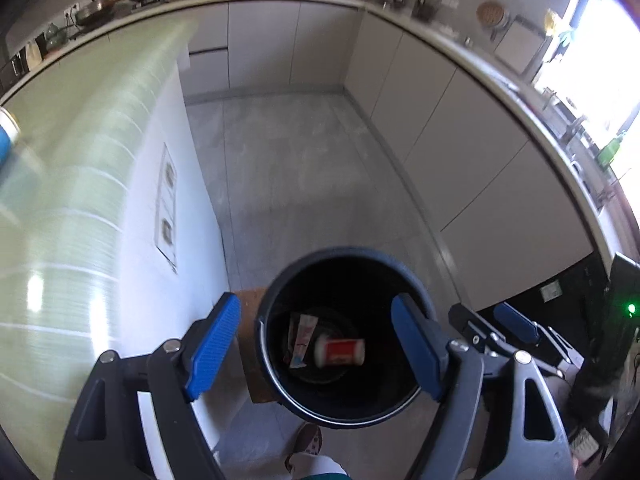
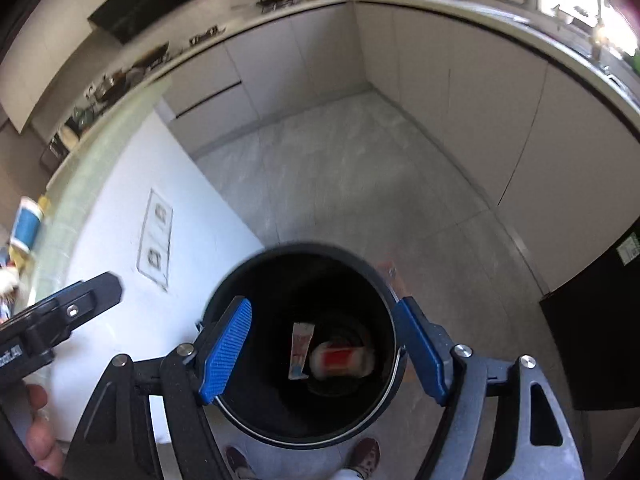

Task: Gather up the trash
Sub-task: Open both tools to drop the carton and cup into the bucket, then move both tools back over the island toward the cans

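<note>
- My left gripper [image 1: 316, 344] hangs over the black trash bin [image 1: 280, 308] in the lower middle of the left wrist view; its blue pads [image 1: 214, 344] stand wide apart and nothing is between them.
- My right gripper [image 2: 324, 348] also points down into the same bin [image 2: 224, 280] in the lower middle of the right wrist view; its jaws are apart too, and they hold nothing.
- Inside the bin, at the bottom, I see a red and white can [image 1: 340, 353] on its side; it looks blurred in both views.
- Just left of the can lies a flat pale wrapper [image 1: 303, 339], upright in the frame, near the can; I cannot tell if they touch.
- At the left edge of the right wrist view a blue cup [image 2: 26, 226] stands on the green counter [image 2: 64, 200].
- The grey floor [image 1: 304, 168] fills the middle, with white cabinets [image 1: 264, 44] in the upper part.
- My shoes [image 2: 366, 456] show at the bottom edge, just below the bin.
</note>
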### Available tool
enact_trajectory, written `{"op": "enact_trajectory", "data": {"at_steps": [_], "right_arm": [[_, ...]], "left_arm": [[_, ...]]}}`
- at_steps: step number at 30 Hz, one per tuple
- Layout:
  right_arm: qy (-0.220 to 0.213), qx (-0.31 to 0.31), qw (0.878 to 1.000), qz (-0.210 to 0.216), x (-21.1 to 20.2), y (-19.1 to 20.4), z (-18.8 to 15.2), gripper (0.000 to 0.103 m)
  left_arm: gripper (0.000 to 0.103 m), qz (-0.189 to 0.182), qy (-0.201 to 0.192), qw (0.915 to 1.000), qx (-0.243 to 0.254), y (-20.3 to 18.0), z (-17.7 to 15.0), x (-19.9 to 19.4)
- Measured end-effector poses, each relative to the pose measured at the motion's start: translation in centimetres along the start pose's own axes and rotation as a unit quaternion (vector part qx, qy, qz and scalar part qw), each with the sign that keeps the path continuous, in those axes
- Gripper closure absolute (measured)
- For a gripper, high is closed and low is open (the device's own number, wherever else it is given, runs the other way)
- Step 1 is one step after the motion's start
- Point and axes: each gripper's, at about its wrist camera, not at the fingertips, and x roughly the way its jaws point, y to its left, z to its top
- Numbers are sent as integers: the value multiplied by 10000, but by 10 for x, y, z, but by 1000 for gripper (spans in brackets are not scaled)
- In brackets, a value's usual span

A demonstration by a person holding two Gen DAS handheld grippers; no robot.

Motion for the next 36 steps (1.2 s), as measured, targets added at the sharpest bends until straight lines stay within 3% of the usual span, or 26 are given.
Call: {"op": "enact_trajectory", "data": {"at_steps": [6, 13, 25, 36], "right_arm": [[-547, -157, 9984, -1, -57, 51, 13, 26], [-734, -393, 9963, 220, -97, 151, 3, 26], [-695, -1054, 9894, 716, -97, 366, -56, 25], [-498, -1445, 9826, 1056, -82, 490, -92, 24]], "left_arm": [[23, 23, -483, 9988, 65, 30, 4, -75], [23, 295, -708, 9969, -159, 124, -12, -139], [23, 934, -875, 9895, -671, 301, -59, -176], [23, 1623, -951, 9766, -1044, 432, -73, -197]]}}
